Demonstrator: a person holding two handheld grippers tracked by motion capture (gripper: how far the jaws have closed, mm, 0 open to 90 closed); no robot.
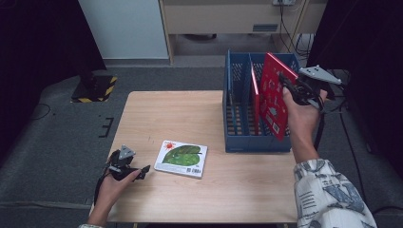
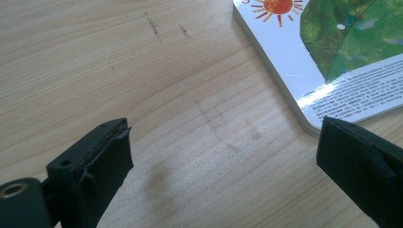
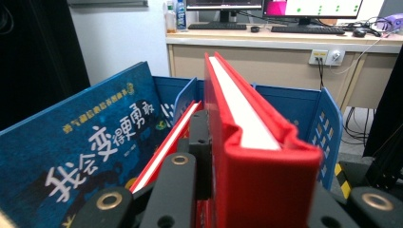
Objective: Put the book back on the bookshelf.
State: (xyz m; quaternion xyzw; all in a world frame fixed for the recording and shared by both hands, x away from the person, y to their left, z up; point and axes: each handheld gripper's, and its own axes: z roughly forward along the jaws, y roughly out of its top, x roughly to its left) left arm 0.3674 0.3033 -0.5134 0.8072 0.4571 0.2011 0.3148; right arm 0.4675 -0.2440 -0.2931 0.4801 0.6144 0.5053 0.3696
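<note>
While the right gripper point(image 1: 291, 90) is clamping the red book point(image 1: 275, 95) by its edge, that book is standing upright over the blue rack point(image 1: 237, 137), its long axis tilting from eleven o'clock down to five. Just beside it, at nine o'clock, a second red book point(image 1: 255, 102) is sitting in the rack. Seen along the right gripper's jaws, a blue book point(image 3: 90, 147) is leaning at nine o'clock. Bare surface point(image 1: 157, 118) is lying open toward nine o'clock, where the left gripper point(image 1: 138, 172), jaws apart, is resting beside a flat white-and-green book point(image 1: 182, 158).
</note>
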